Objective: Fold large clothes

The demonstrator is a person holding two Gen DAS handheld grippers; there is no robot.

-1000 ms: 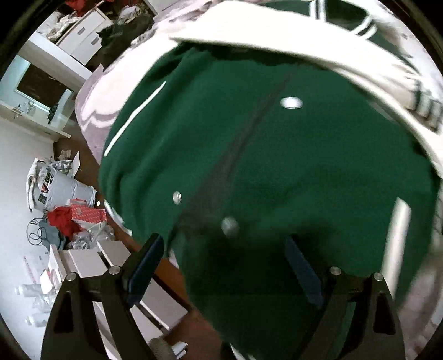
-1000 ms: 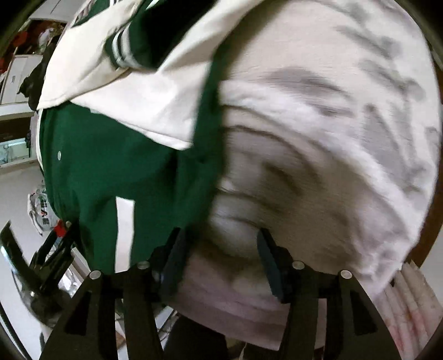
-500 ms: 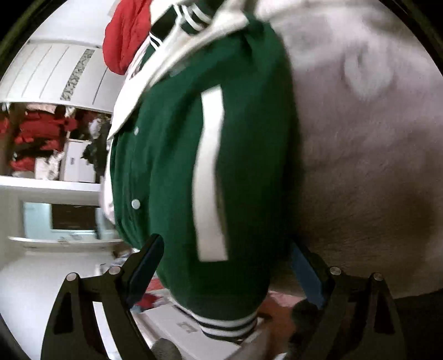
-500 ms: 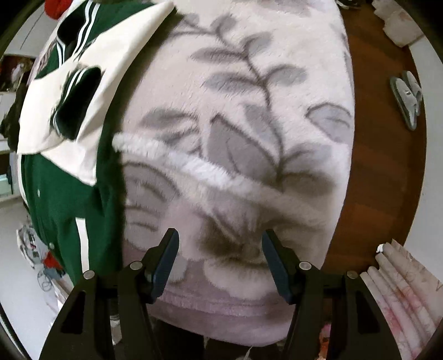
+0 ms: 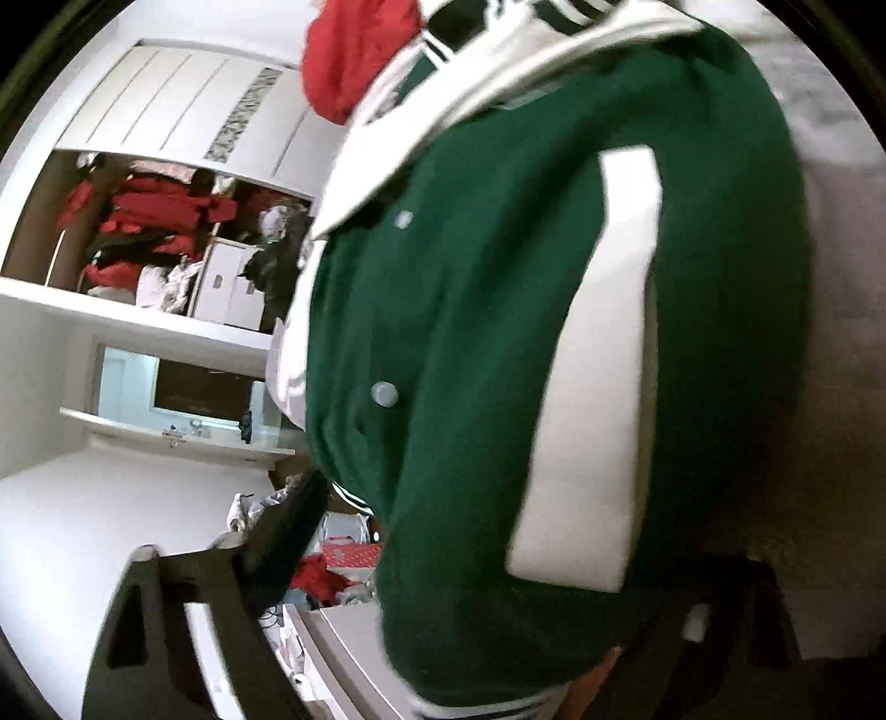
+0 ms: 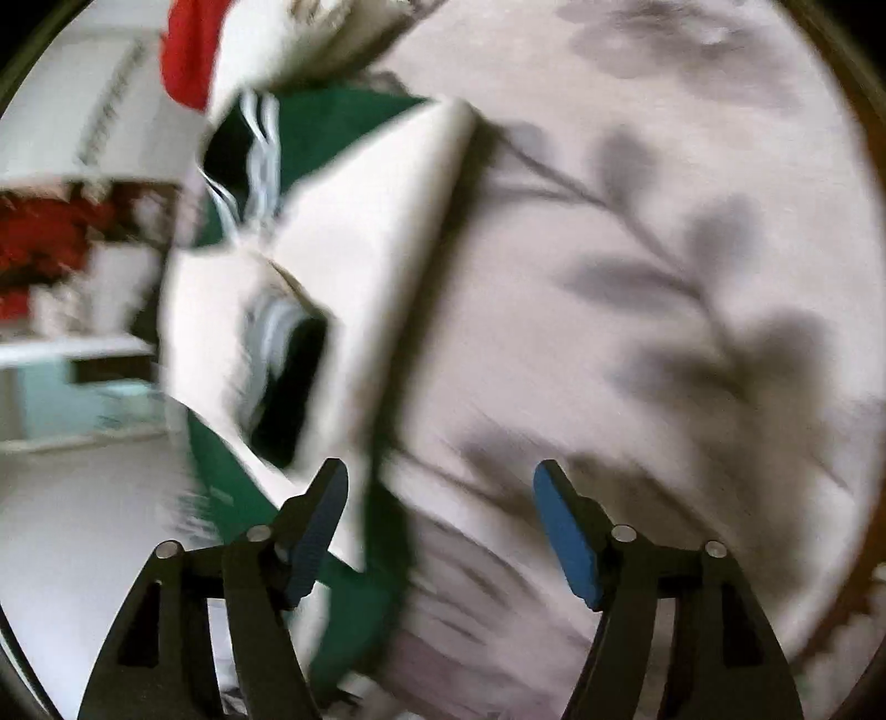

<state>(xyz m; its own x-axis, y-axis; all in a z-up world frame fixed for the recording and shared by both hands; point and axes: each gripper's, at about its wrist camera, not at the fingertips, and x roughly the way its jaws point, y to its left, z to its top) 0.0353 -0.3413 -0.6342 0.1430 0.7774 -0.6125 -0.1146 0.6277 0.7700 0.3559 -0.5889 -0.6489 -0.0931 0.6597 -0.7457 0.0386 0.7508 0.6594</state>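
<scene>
Green jacket (image 5: 476, 343) blocks left tool (image 5: 498, 559); red garment (image 5: 354, 50) beyond.

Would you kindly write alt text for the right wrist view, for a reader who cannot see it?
The right claw, open and empty, hovers over a pale blanket with grey leaf print. To its left lies a green jacket with a white sleeve and a striped cuff. The picture is motion-blurred, with a red garment at the top left.

You see a pale blanket (image 6: 637, 277) with grey leaf prints spread across the right wrist view. A red garment (image 5: 354, 61) lies at its far end. Behind, white shelves (image 5: 138, 315) hold red clothes (image 5: 155, 216) beside white drawers (image 5: 232, 288).
</scene>
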